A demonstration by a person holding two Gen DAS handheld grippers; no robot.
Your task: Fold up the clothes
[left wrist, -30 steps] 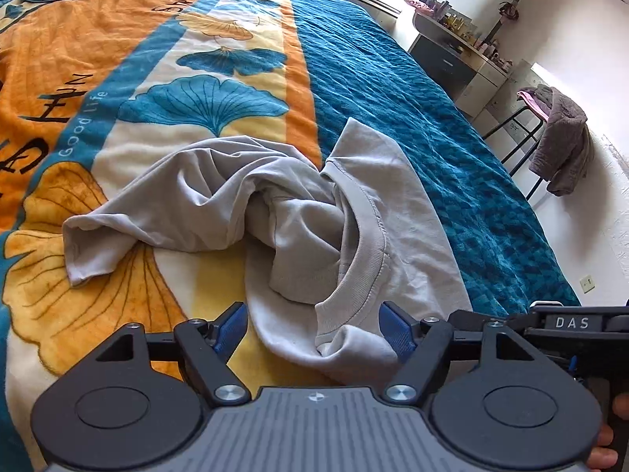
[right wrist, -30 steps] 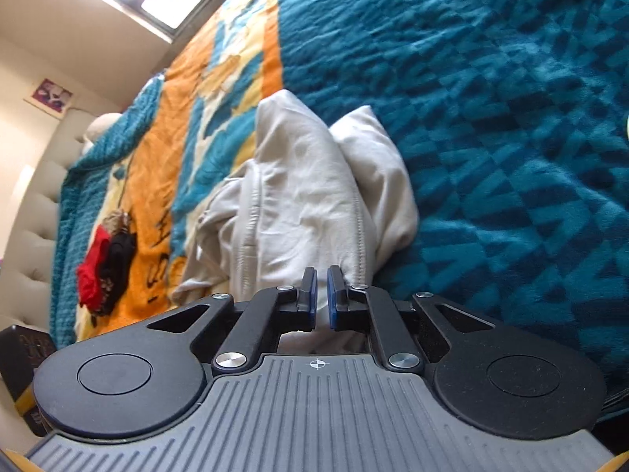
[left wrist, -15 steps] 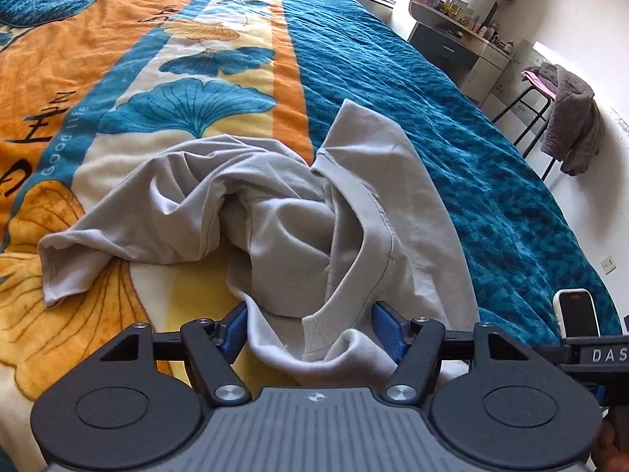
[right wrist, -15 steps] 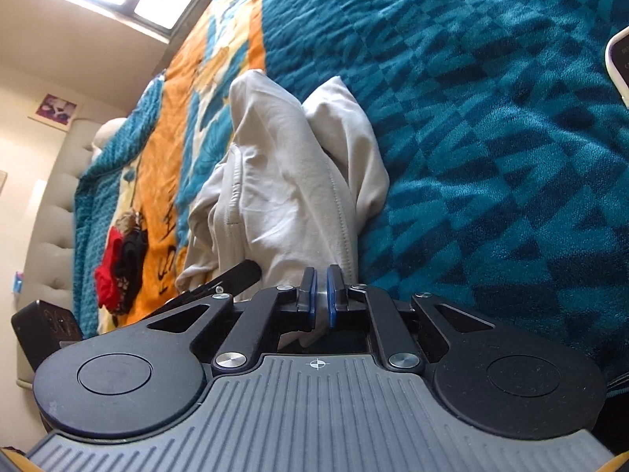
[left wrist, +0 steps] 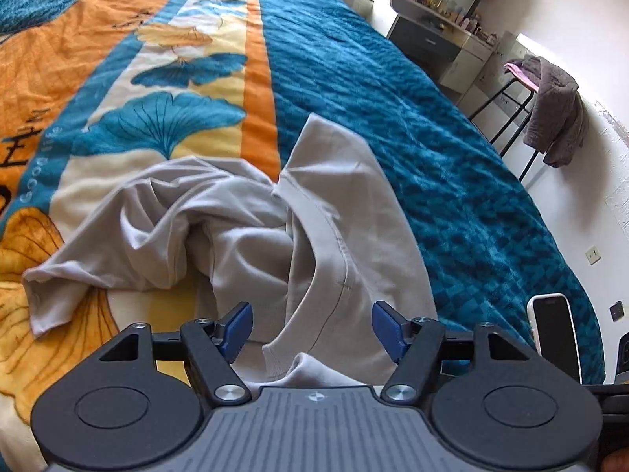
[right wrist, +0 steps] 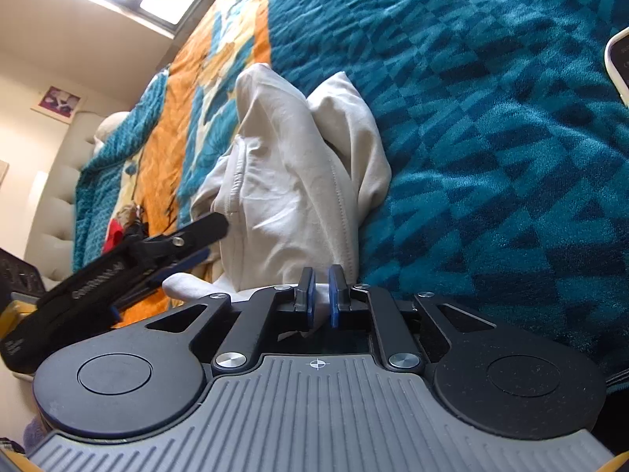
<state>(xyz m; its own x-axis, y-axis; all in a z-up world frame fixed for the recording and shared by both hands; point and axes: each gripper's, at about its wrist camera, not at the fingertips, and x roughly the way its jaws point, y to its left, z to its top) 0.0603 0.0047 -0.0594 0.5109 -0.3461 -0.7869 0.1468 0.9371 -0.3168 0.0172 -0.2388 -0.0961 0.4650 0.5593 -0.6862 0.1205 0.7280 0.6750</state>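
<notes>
A crumpled light grey T-shirt (left wrist: 236, 236) lies on the bed's patterned blanket (left wrist: 432, 137). Its ribbed collar curves toward me. My left gripper (left wrist: 310, 314) hovers over the near collar edge. Its jaws are closing with the collar fabric between the blue pads (left wrist: 236, 324), which stand clear of the cloth. In the right wrist view the same T-shirt (right wrist: 291, 181) rises as a bunched ridge. My right gripper (right wrist: 322, 287) is shut on a pinch of the shirt's near edge. The left gripper (right wrist: 204, 242) reaches in from the left beside that edge.
A white-edged phone (left wrist: 552, 334) lies on the teal part of the blanket at the near right, also the phone (right wrist: 619, 59). A chair draped with a grey garment (left wrist: 554, 110) and a dresser (left wrist: 440, 39) stand past the bed's right side. Red and dark clothes (right wrist: 118, 232) lie further up.
My left gripper has moved in over the collar and its jaws have narrowed. It has come into the right wrist view from the left. The right gripper keeps its pinch on the shirt.
</notes>
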